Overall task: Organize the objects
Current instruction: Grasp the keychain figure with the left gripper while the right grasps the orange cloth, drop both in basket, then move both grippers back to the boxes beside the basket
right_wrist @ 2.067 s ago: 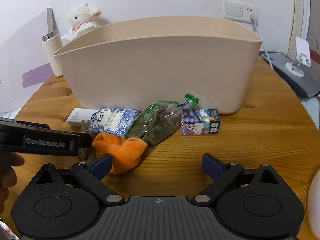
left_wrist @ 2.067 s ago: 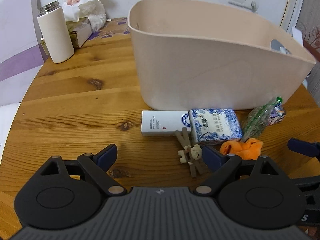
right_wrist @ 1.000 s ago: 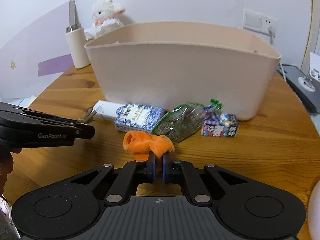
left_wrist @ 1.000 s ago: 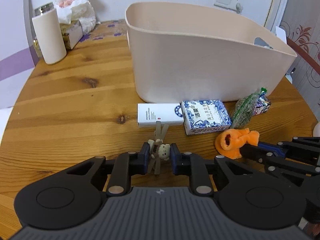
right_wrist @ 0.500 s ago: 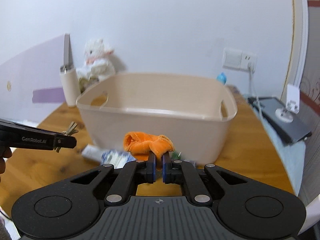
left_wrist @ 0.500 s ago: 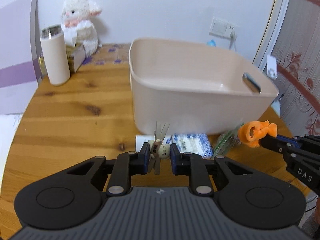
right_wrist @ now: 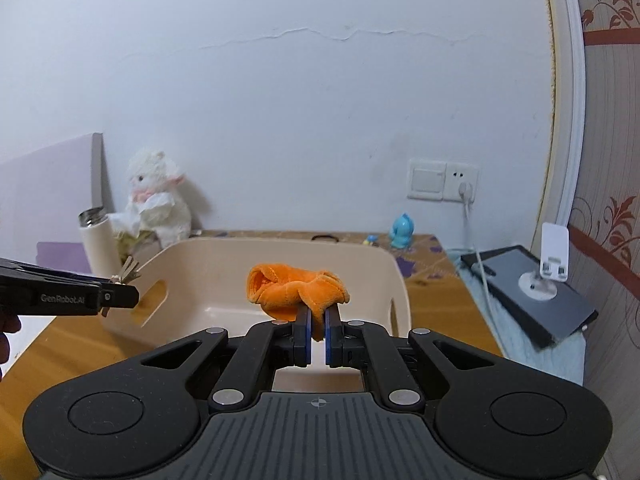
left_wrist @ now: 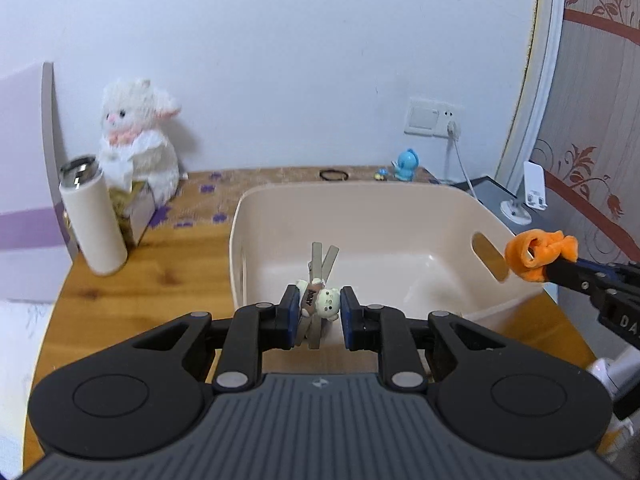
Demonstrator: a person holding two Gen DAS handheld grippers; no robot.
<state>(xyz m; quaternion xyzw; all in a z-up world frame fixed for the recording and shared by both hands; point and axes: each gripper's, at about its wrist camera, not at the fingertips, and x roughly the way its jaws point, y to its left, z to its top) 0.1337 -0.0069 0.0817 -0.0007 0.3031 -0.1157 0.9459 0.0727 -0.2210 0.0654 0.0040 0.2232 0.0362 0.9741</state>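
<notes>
My left gripper (left_wrist: pixel 319 307) is shut on a small bear keychain with wooden sticks (left_wrist: pixel 320 280) and holds it in the air over the near edge of the beige bin (left_wrist: pixel 256 208). My right gripper (right_wrist: pixel 316 330) is shut on an orange cloth (right_wrist: pixel 298 290) and holds it above the beige bin (right_wrist: pixel 396 280). In the left wrist view the orange cloth (left_wrist: pixel 538 254) hangs by the bin's right handle hole. In the right wrist view the left gripper's tip (right_wrist: pixel 120 294) is by the bin's left handle. The bin's visible inside holds nothing.
A white plush sheep (left_wrist: pixel 136 140), a white flask (left_wrist: pixel 94 220) and a tissue box (left_wrist: pixel 136 210) stand at the back left of the wooden table (left_wrist: pixel 140 292). A blue figurine (left_wrist: pixel 408 164) and a hair tie (left_wrist: pixel 334 176) lie behind the bin. A dark tablet (right_wrist: pixel 532 288) lies at right.
Both grippers have risen from table level with their objects and now hang over the bin. The boxes and packet on the table have dropped out of view.
</notes>
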